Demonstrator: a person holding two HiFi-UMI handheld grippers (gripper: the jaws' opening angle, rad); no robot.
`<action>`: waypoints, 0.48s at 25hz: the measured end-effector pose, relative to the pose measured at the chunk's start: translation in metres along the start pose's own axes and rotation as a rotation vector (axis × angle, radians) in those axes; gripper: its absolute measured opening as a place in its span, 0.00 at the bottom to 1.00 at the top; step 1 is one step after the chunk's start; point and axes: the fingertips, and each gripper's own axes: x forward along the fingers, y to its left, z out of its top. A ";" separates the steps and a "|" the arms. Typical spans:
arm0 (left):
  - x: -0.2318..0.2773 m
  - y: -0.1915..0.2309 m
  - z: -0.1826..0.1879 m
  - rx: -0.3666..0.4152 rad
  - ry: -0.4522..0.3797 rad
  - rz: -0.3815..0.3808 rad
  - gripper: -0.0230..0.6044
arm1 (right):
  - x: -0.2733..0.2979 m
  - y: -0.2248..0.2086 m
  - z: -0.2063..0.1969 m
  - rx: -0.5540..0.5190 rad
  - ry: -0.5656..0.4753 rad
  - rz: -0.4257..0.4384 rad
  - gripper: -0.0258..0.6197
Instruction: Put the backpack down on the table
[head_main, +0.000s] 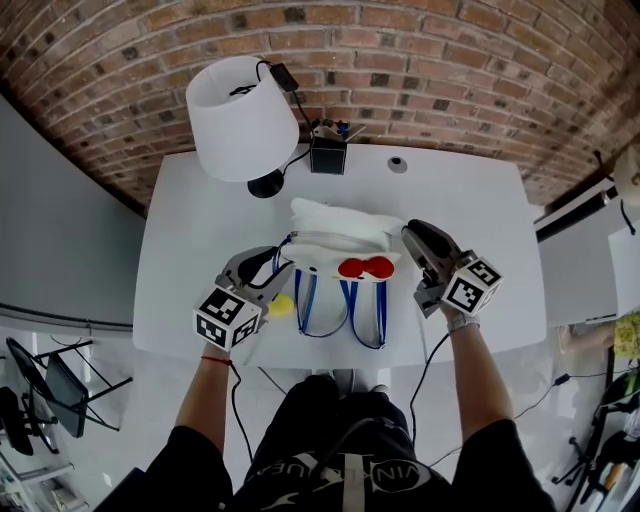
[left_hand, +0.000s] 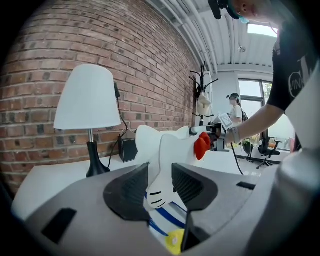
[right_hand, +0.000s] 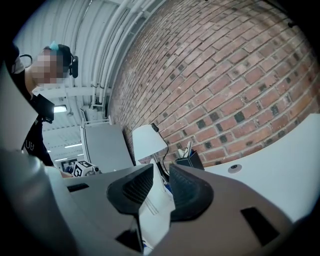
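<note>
A red brick wall (head_main: 400, 60) runs behind a white desk (head_main: 470, 200), and the floor around it is pale and glossy. At the back left corner of the desk stands a lamp (head_main: 240, 115) with a white shade and a black foot. Just beside it, at the middle of the back edge, is a black pen holder (head_main: 327, 155). The backpack (head_main: 335, 235) lies flat in the middle of the desk, reaching toward the front edge. It is white and soft, with a red bow (head_main: 365, 267) on top and blue straps (head_main: 310, 300) looping toward the person. A small yellow tag (head_main: 282, 304) shows at its left side, near the front. The left hand-held gripper (head_main: 275, 262) is at the backpack's left side with its jaws released. A white flap of the bag with short black lines stands between the pads, but a gap shows beside it and they do not squeeze it. The right hand-held gripper (head_main: 412, 235) sits at the backpack's right side. Its own view shows the jaws drawn close on a fold of the white fabric, which fills the space between the two ribbed pads. Each gripper carries a marker cube on the person's side — the left cube (head_main: 228, 318) over the front edge of the desk.
</note>
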 end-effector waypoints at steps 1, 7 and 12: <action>-0.002 0.001 -0.001 -0.006 -0.002 0.010 0.24 | -0.003 0.001 0.001 0.001 -0.002 0.003 0.18; -0.017 -0.001 -0.008 -0.040 -0.010 0.060 0.24 | -0.022 0.018 -0.002 -0.002 0.007 0.033 0.13; -0.023 -0.014 -0.012 -0.077 -0.031 0.066 0.24 | -0.040 0.037 -0.014 -0.010 0.037 0.060 0.05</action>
